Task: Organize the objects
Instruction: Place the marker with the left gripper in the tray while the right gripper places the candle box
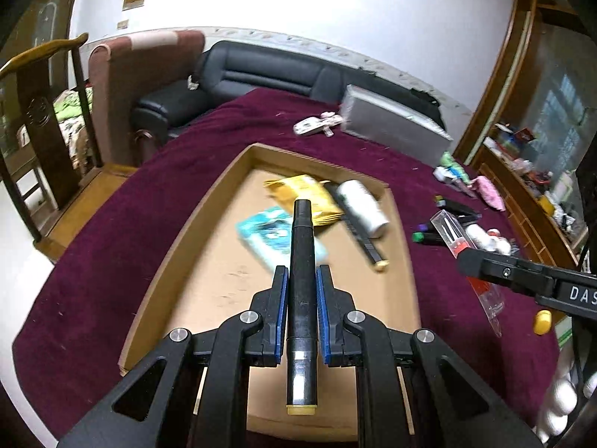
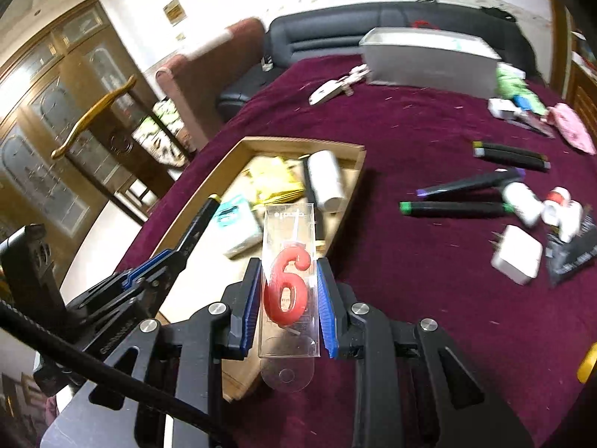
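Maroon cloth [image 1: 112, 231] covers the table, with a shallow cardboard tray [image 1: 209, 201] resting on it. Left gripper [image 1: 302, 280] pinches a black marker [image 1: 301, 261] lengthwise between its blue pads, above the tray. Right gripper [image 2: 288, 283] clamps a clear case [image 2: 289, 261] containing a red numeral-six candle [image 2: 286, 291], at the tray's near corner. Loose markers [image 2: 455, 209] lie on the cloth, well apart.

Tray [image 1: 209, 201] on table [image 1: 112, 231], bottle [image 1: 363, 207] in tray, markers [image 2: 455, 209] right of tray
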Motion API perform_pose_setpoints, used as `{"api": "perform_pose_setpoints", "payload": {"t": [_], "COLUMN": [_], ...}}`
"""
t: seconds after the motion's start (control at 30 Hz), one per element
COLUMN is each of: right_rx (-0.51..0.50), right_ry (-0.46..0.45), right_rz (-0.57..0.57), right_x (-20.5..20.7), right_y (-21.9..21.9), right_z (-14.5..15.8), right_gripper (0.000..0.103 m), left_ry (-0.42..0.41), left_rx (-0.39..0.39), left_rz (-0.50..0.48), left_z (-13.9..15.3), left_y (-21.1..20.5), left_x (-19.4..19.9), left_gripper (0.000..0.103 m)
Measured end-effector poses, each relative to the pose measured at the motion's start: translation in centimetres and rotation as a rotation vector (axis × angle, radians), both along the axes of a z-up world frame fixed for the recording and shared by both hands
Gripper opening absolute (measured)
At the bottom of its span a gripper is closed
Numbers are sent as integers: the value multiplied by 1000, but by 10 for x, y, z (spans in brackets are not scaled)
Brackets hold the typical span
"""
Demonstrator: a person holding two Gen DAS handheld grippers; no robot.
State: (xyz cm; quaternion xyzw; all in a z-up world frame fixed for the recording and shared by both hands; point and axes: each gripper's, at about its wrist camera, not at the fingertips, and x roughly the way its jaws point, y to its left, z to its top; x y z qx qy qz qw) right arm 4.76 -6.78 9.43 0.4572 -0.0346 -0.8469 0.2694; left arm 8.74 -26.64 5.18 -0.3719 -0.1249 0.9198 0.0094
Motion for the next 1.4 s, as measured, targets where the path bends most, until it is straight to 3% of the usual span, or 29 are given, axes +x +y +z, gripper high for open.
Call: {"api": "perform_pose_setpoints", "payload": {"t": [0.4,0.87,1.1,1.4], "right_rx": [65,146,160,153], "right_ry": [-95,-122,-133,-143], "right_rz": [76,34,36,21], "right_x": [-27,-56,-66,-82], "right_y": [-65,-74,-82,-87], "right_z": [-41,-63,-69,-73], "right_gripper": [26,26,26,26], "left_ry": [-122,-244,-256,-205], "left_rx": [-61,-37,-31,64], "left_rz": [-93,-55,-33,-4], "left_z": [-17,-40,-39,-38], "left_y": [-12,-34,-39,-48], "left_x": [-9,-56,-74,-72], "left_gripper": [12,12,12,14]}}
